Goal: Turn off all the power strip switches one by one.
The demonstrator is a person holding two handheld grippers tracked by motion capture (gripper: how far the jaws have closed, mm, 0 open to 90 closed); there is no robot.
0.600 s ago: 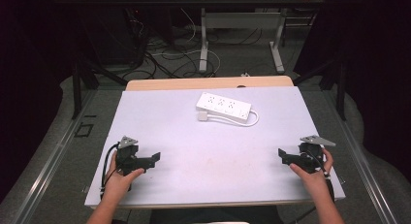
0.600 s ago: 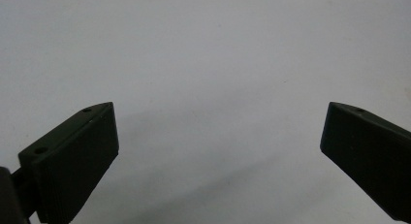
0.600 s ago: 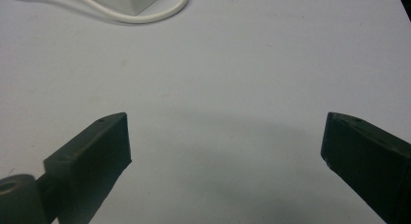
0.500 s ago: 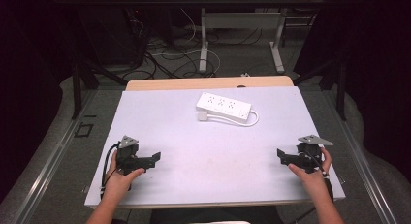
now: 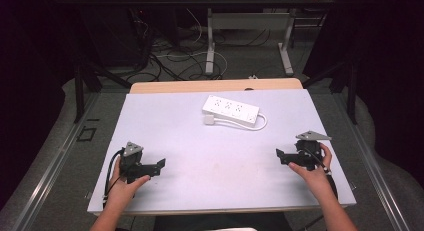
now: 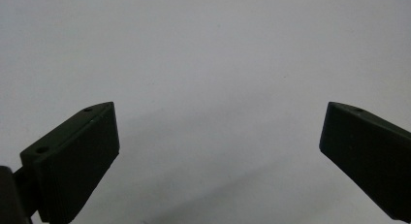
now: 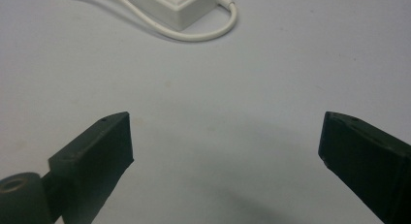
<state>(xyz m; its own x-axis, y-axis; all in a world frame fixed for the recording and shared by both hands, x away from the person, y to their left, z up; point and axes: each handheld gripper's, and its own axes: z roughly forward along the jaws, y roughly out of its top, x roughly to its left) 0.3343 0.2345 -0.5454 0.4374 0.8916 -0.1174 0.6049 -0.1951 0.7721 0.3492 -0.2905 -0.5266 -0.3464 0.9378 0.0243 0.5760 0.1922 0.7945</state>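
A white power strip [image 5: 231,110] lies at the far middle of the pale table [image 5: 215,186], with its white cable [image 5: 259,124] looped beside it. The strip's end [image 7: 179,6] and cable [image 7: 203,36] also show at the top of the right gripper view. My left gripper [image 5: 159,164] rests near the front left, held by a hand and pointing right. Its jaws stand wide apart over bare table [image 6: 218,122]. My right gripper [image 5: 280,155] sits near the front right and points left, open with nothing between its jaws [image 7: 225,127].
A wooden strip [image 5: 215,85] runs along the table's far edge. Beyond it on the floor lie dark cables [image 5: 170,61], next to the white legs of another table [image 5: 210,41]. Metal rails [image 5: 45,176] flank the table on both sides.
My right gripper has drifted a little to the left and away from the front edge. The left gripper and the power strip have stayed where they were.
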